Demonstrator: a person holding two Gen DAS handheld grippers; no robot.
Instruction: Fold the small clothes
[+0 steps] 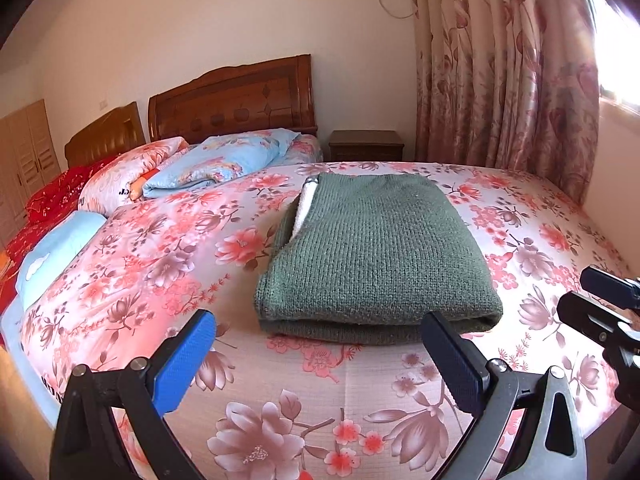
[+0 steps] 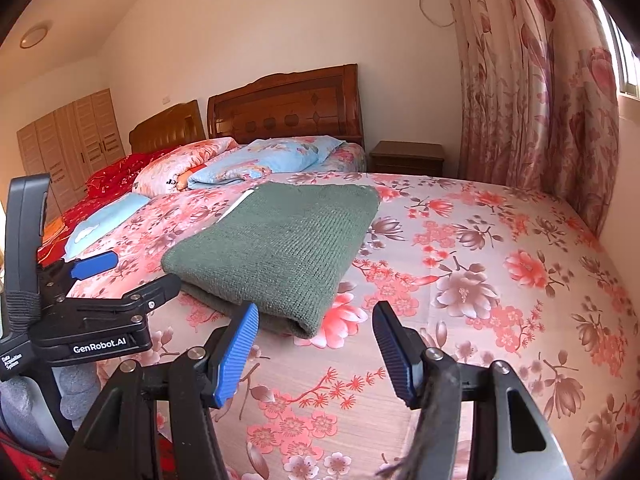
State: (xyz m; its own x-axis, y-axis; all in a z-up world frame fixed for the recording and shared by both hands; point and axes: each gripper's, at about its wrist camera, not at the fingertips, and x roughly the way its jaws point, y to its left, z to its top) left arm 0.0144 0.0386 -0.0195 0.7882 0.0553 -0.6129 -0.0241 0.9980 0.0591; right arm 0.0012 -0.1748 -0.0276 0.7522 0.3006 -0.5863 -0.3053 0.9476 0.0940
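- The bed (image 1: 160, 264) with its floral sheet carries everything.
- A folded green sweater (image 1: 372, 256) lies flat mid-bed, something white, perhaps a lining, at its far edge.
- Left gripper (image 1: 320, 360): fingers spread, empty, just before the sweater's near edge.
- Right gripper (image 2: 316, 344): likewise spread, gripping nothing, by the sweater's near corner.

Plain cream-coloured walls (image 2: 260, 20) close the bedroom, with a thin cord (image 1: 390, 4) hanging down near the corner. Two carved dark-brown wooden headboards (image 1: 234, 98) stand side by side against the far wall. A wide bed covered by a pink-and-red flowered sheet (image 2: 500, 264) fills the foreground; a folded light-blue flowered quilt (image 1: 218, 162) and a pink flowered pillow (image 1: 128, 172) lie near its head. Just beside it stands a small dark wooden nightstand (image 2: 408, 158). Long pink floral curtains (image 2: 536, 92) hang by a bright window (image 1: 620, 44). A light wooden louvred wardrobe (image 2: 72, 140) stands far left, and a round ceiling lamp (image 2: 35, 35) sits above it.
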